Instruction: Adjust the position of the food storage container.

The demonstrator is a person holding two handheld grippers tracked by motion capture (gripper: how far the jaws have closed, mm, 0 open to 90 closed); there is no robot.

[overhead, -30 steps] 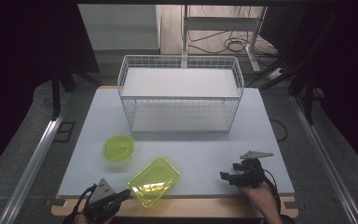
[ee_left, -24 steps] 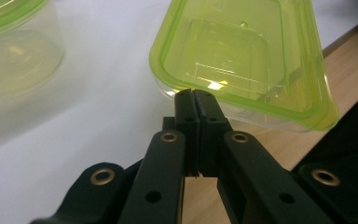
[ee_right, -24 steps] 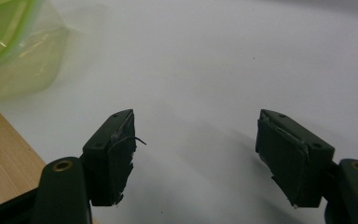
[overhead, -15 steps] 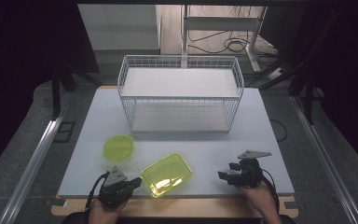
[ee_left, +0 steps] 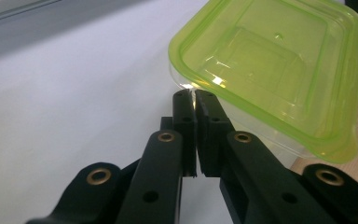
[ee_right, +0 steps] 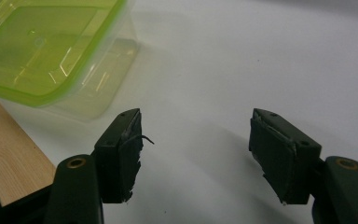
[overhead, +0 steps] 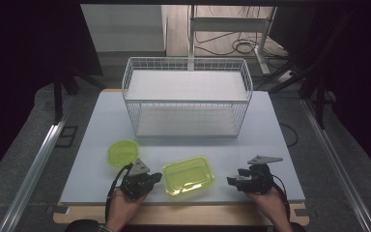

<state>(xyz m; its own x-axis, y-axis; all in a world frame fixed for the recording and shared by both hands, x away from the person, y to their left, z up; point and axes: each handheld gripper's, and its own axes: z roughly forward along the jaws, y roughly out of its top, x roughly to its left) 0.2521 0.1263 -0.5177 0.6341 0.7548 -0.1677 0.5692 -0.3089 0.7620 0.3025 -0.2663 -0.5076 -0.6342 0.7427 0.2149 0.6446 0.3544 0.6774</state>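
**Left tool at box corner, right tool spread**

Lidded green box sits near the tabletop's front edge, between both tools. High view: left tool just beside the box's left end. Left gripper view: jaws pressed together, tips at the box corner, pinching nothing. Right tool spread, just been narrowing, nothing between. Round green lid and wire basket show from above.

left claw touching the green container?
Touching. In the left gripper view, the shut left claw has its tips pressed against the container corner, just under the lid rim, with no gap visible.
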